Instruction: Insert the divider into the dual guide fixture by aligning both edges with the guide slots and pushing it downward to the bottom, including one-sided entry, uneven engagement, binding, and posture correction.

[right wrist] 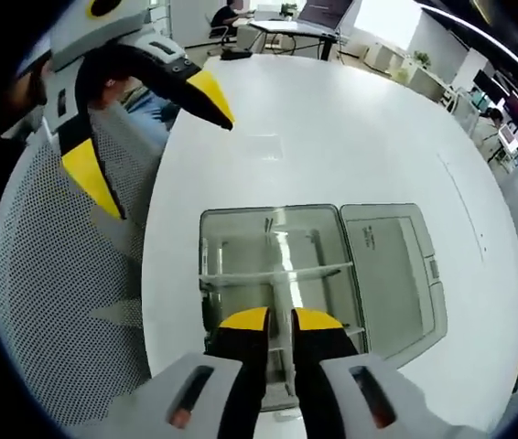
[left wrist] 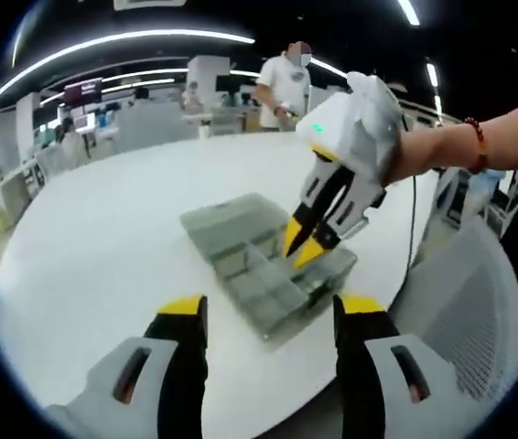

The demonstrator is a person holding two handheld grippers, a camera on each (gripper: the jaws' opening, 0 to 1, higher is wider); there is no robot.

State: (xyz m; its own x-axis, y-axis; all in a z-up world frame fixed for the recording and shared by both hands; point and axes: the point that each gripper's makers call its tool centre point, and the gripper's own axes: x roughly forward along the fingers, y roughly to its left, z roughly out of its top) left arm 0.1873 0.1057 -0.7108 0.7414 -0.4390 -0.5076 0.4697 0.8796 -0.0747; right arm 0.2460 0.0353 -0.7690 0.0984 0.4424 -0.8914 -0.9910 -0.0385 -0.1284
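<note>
Your right gripper (right wrist: 280,322) pinches the divider (right wrist: 282,274) over the open clear box (right wrist: 241,219); your left gripper (left wrist: 270,315) hangs back with its fingers spread.

In the left gripper view, the white table (left wrist: 103,265) spreads out on the left, your own two yellow-tipped jaws stand wide apart at the bottom with nothing between them, and the box (left wrist: 232,229) lies mid-table with your right gripper (left wrist: 307,245) angled down into it, tips nearly together; a mesh chair back (left wrist: 465,302) sits at the right. In the right gripper view, your left gripper (right wrist: 158,133) shows open at upper left above the chair (right wrist: 58,302). Centre, your jaws close on the thin clear divider, which runs up to a crosswise partition (right wrist: 273,272) inside the box. The lid (right wrist: 396,265) lies flat to the right.
</note>
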